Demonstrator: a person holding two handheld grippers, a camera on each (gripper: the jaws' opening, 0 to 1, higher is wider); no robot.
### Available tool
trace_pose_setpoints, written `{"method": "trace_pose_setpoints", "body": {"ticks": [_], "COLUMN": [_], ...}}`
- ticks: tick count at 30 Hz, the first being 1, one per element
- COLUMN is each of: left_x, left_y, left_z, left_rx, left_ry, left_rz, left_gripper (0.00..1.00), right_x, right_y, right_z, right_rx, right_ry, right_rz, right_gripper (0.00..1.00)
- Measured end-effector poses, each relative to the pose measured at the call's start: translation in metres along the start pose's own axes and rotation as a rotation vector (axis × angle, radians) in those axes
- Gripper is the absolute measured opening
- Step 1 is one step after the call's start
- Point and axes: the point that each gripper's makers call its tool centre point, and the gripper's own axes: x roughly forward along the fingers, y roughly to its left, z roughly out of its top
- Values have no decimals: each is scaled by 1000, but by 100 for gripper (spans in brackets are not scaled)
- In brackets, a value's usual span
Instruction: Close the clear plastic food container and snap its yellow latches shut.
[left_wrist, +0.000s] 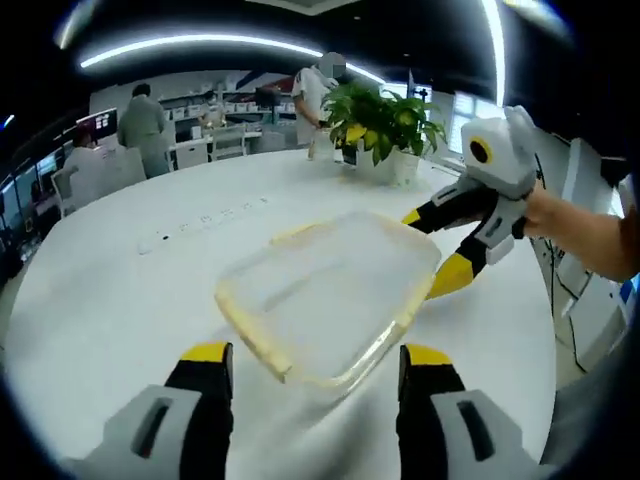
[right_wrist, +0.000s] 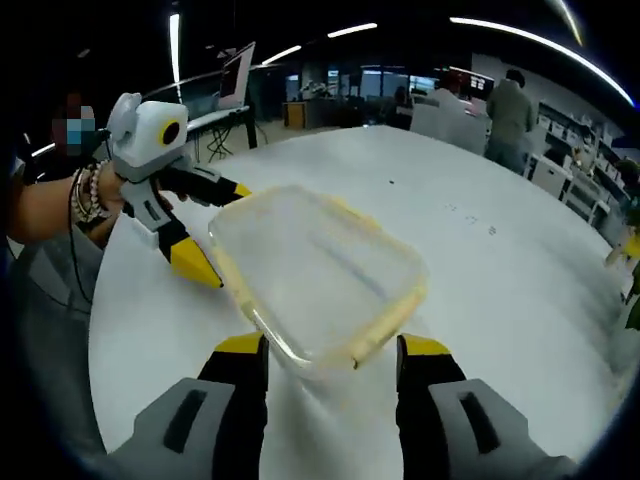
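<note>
On white table (left_wrist: 120, 290), office beyond.

Clear glossy plastic container (left_wrist: 330, 295) (yellowish rim), smooth matt white table (left_wrist: 120, 290), tool tips yellow plastic

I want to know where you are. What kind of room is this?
Probably an open office or lab: a big round white table, a computer monitor on desks behind, and a potted plant.

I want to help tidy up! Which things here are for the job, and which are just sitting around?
For the job: the clear container with its yellow latches, the left gripper and the right gripper, both open.

Just around: the potted plant, chairs, a monitor and people at the back.
</note>
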Motion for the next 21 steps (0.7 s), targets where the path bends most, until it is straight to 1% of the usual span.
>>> {"method": "trace_pose_setpoints", "body": {"ticks": [1,2,4,5,6,10,12,17,19,21], "left_x": [0,-1,-3,-3,-3,-5,-6,-13,-16,-20], "left_y": [0,-1,6,3,3,7,9,20,29,39], "left_z": [1,0,-3,-4,-4,-6,-10,-14,-16,-18], "left_rx": [8,46,89,99,93,68,58,42,31,42], "left_ry": [-2,13,40,38,35,36,44,35,40,50], "left_rz": [-1,-10,34,29,24,27,33,64,84,120], "left_gripper": [57,52,47,45,45,44,42,41,40,39], "right_x": [0,1,2,3,3,6,10,20,27,34], "right_y": [1,-1,-2,-1,0,1,2,6,9,10], "right_z": [1,1,-1,-2,-4,-3,-2,7,12,18], "right_rx": [1,-3,-30,-36,-37,-43,-30,-42,-41,-50], "right_ry": [-2,-4,-1,5,19,12,13,2,-3,-11], "right_rz": [1,-4,-16,-16,-12,-9,-1,-1,2,-4], "right_gripper": [46,46,45,44,43,41,40,40,38,34]}}
